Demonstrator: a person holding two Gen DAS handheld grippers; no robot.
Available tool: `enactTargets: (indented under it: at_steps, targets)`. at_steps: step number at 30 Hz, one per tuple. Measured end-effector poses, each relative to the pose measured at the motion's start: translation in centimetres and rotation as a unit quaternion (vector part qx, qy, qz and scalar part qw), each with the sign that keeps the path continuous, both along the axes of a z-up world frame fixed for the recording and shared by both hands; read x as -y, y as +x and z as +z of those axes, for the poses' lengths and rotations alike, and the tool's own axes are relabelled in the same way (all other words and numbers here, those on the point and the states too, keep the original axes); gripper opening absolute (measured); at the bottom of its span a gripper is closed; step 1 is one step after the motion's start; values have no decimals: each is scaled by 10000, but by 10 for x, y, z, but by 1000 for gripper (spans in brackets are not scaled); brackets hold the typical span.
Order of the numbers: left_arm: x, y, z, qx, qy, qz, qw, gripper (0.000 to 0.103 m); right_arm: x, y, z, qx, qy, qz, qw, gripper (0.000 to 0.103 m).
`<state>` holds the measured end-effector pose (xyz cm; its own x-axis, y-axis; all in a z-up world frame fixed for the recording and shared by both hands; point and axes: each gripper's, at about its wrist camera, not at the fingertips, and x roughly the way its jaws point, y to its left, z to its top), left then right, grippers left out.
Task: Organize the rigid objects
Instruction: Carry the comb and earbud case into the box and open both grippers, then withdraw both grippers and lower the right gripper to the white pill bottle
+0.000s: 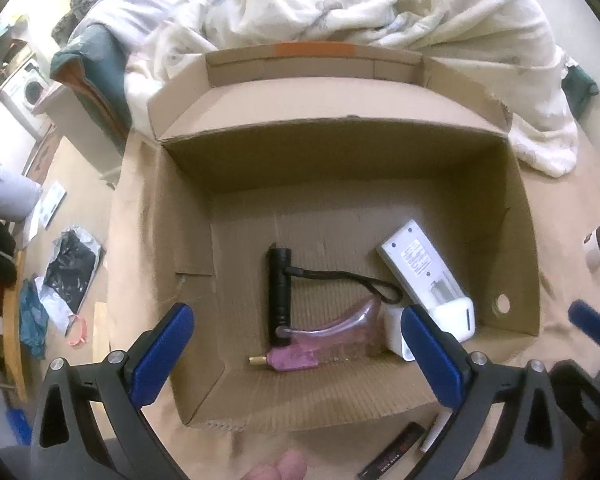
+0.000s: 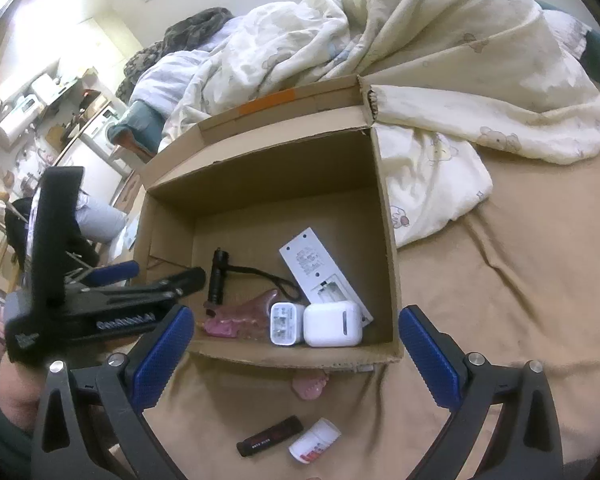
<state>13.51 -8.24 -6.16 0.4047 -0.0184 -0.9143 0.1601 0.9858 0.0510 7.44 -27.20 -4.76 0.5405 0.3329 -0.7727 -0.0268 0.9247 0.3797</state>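
Right wrist view: open brown cardboard box already holds five items; black stick and white bottle remain at lower centre; both grippers released, empty.

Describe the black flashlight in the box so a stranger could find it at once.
Start at the open cardboard box standing on the tan bedsheet in front of the rumpled duvet. On its floor, left of the white remote, lies the black flashlight. It is the only slim dark cylinder there, with a black wrist cord looping from it; its neighbours are white or pink.
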Motion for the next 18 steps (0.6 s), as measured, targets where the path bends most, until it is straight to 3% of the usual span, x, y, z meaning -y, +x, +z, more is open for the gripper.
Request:
enactTargets:
  at_steps: [18]
  targets:
    - [-30, -52, 21, -22, -398, -98, 9992, 103, -7, -23, -2, -137, -129, 14, 9998, 103]
